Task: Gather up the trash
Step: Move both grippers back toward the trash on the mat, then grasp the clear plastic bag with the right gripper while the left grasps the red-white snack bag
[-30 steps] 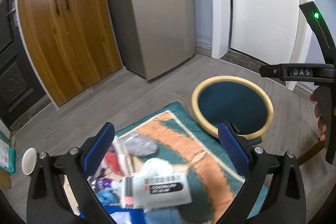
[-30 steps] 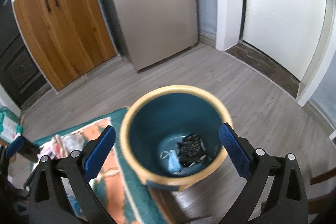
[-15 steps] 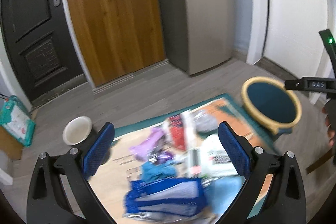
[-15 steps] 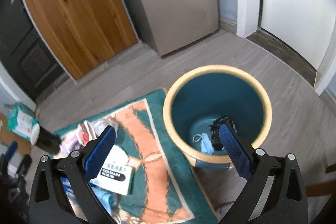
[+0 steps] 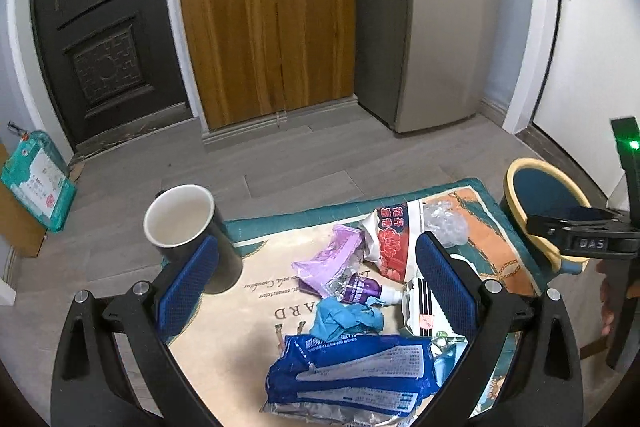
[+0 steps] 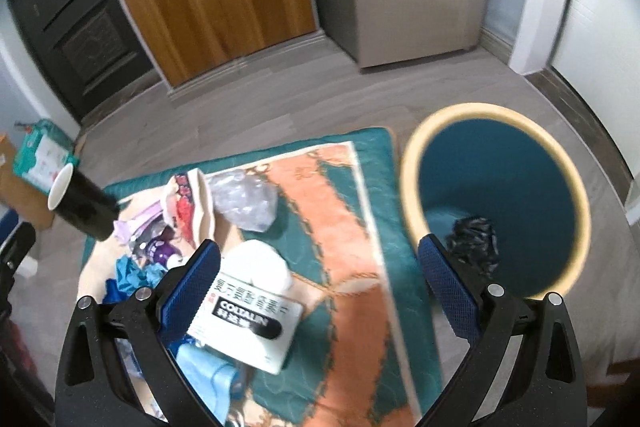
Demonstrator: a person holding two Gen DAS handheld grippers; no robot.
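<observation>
- The left gripper (image 5: 316,269) hangs over the litter on the rug (image 5: 256,291), its blue-padded fingers (image 5: 187,283) spread wide with nothing between them.
- A black paper cup (image 5: 188,231) with a white inside stands at the rug's left edge, just beside the left finger pad; whether they touch cannot be told.
- Spread on the rug: a blue cleaning-wipes pack (image 5: 352,373) nearest the camera, a crumpled teal glove (image 5: 346,319), a small purple bottle (image 5: 366,287), a purple wrapper (image 5: 332,259), a red-and-white printed bag (image 5: 394,243) and crumpled clear plastic (image 5: 444,223).
- The right gripper (image 6: 320,291) is also wide open and empty, hovering above the rug's orange band (image 6: 340,211).
- A white medicine box (image 6: 250,323) with a black label lies just beside its left finger, with a white round wad (image 6: 260,263) behind it.
- The trash bin (image 6: 580,211), teal inside with a yellow rim, stands on the floor just off the rug's right edge; crumpled black plastic (image 6: 474,239) lies at its bottom.
- A hand (image 5: 608,303) shows at the far right of the left view, below the other gripper's body.
</observation>
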